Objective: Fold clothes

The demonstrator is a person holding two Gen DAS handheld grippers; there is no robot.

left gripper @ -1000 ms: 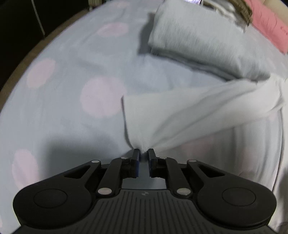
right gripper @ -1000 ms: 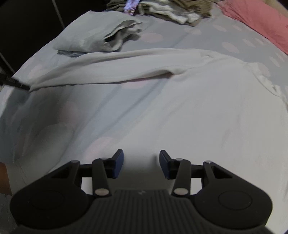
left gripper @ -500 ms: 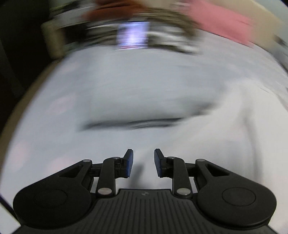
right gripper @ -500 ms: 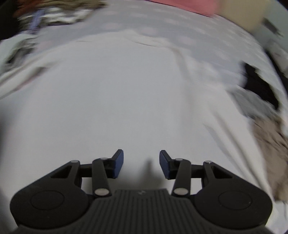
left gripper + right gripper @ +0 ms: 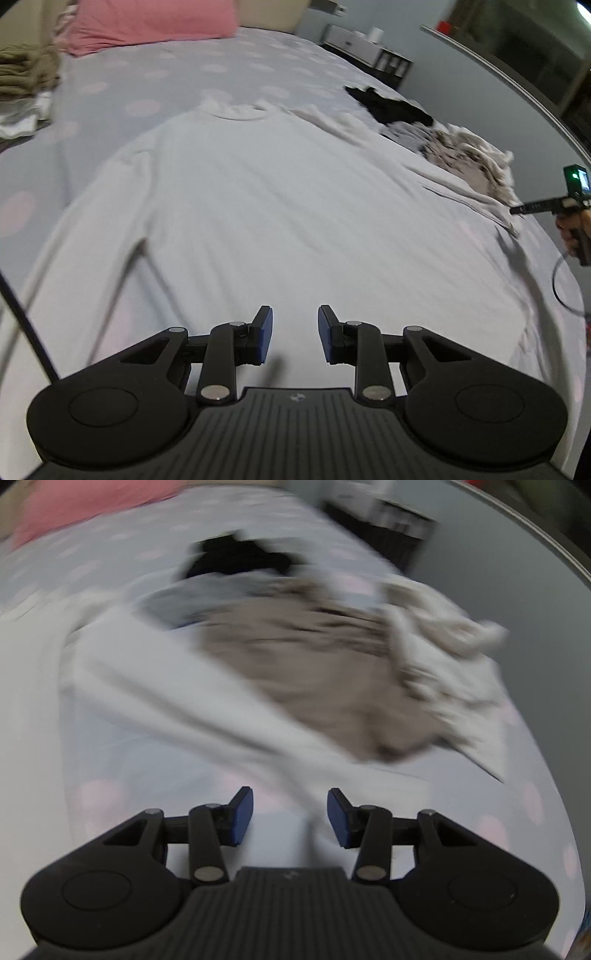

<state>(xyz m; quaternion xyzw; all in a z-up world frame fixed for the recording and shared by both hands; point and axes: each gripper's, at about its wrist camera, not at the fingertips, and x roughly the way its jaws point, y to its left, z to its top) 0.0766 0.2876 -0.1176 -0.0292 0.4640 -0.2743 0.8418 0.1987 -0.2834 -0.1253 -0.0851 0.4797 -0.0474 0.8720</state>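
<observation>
A white long-sleeved shirt [image 5: 258, 206] lies spread flat on the bed, collar [image 5: 240, 110] at the far end. My left gripper [image 5: 295, 328] hovers over the shirt's lower body; its jaws are opening and nothing is between them. My right gripper [image 5: 290, 814] stands open above the shirt's right sleeve [image 5: 184, 701], which runs down under the gap between its blue pads without being pinched. In the left wrist view the right gripper [image 5: 513, 210] shows at the far right edge, held in a hand [image 5: 576, 229], by the sleeve's end.
A loose heap of beige and cream clothes [image 5: 314, 672] lies beside the right sleeve, with a black garment [image 5: 388, 105] behind it. A pink pillow [image 5: 147, 18] and a folded beige stack [image 5: 22, 74] sit at the far left. The dotted sheet [image 5: 147, 85] ends near a bedside cabinet [image 5: 365, 48].
My left gripper let go of the left sleeve's cuff and its jaws widened. Both views swung right, from the left sleeve and grey folded item to the shirt's body and the clothes heap.
</observation>
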